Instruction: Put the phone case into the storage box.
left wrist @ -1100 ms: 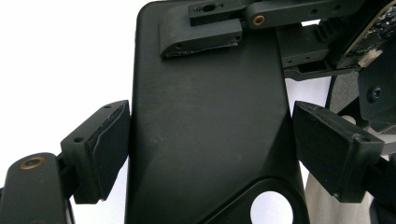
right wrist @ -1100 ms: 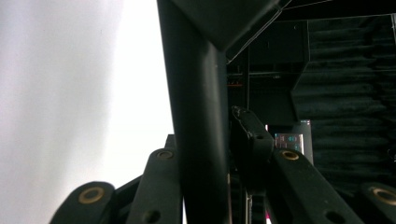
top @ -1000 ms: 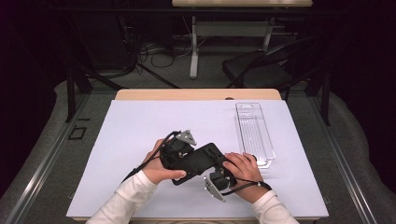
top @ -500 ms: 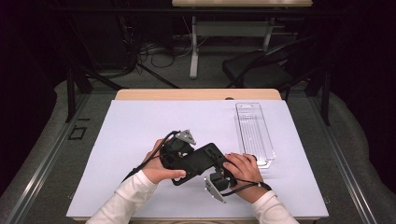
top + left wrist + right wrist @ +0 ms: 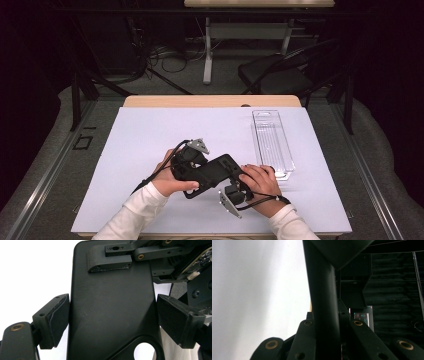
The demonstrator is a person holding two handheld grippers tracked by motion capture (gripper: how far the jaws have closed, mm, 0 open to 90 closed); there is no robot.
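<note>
A flat black plate [image 5: 216,171] with a round hole is held just above the white tabletop, between both hands. My left gripper [image 5: 199,167] spans its width. In the left gripper view both pads [image 5: 58,317] press the plate's [image 5: 110,302] side edges. My right gripper [image 5: 235,182] comes from the near side and has just been closing its jaws on the plate's far end. One of its pads [image 5: 110,261] lies flat on the plate's face. In the right gripper view the plate [image 5: 323,302] stands edge-on, pinched in my right gripper [image 5: 325,327].
A clear plastic tray [image 5: 272,142] lies lengthwise on the right of the white mat [image 5: 145,130], just beyond the right hand. Past the table's far wooden edge [image 5: 210,101] stand a dark chair [image 5: 280,75] and a table leg with cables.
</note>
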